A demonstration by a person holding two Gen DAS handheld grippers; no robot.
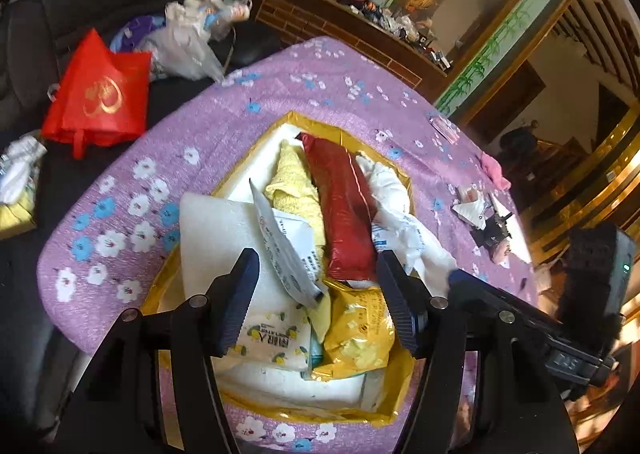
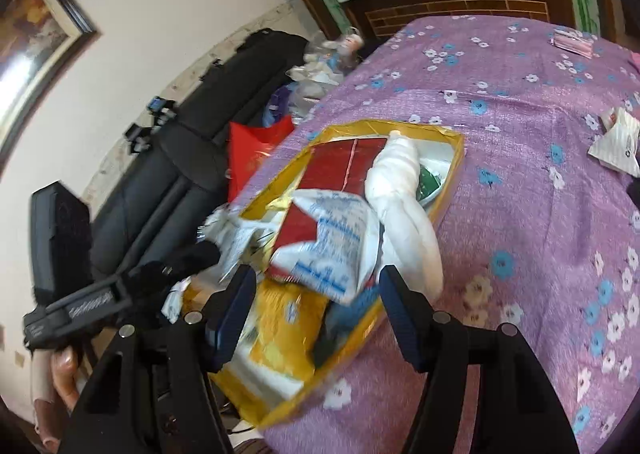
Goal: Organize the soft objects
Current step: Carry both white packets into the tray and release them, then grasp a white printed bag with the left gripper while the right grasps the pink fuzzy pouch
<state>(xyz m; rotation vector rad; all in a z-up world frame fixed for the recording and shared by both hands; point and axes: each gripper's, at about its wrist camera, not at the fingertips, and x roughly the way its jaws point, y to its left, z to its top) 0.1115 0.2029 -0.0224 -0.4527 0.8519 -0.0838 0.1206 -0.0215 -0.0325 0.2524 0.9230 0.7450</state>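
1. Both grippers, left gripper (image 1: 318,296) and right gripper (image 2: 316,304), hover spread wide, holding nothing.
2. Soft packets fill the gold box (image 1: 394,412) on the purple cloth (image 1: 280,90).
3. Best next: pinch one loose packet cleanly.

A purple cloth (image 1: 224,126) scattered with white and blue blossoms is covering the counter. The box (image 1: 394,414) on it is showing gold walls. Inside, a dark red packet (image 1: 344,206) is lying between a pale yellow towel (image 1: 292,182) and a white bundle (image 2: 404,190). A yellow pouch (image 1: 360,334) is glinting beside a white pack (image 1: 272,346) printed with small lemons. Off the counter, a red bag (image 1: 100,94) is displaying a gold emblem.
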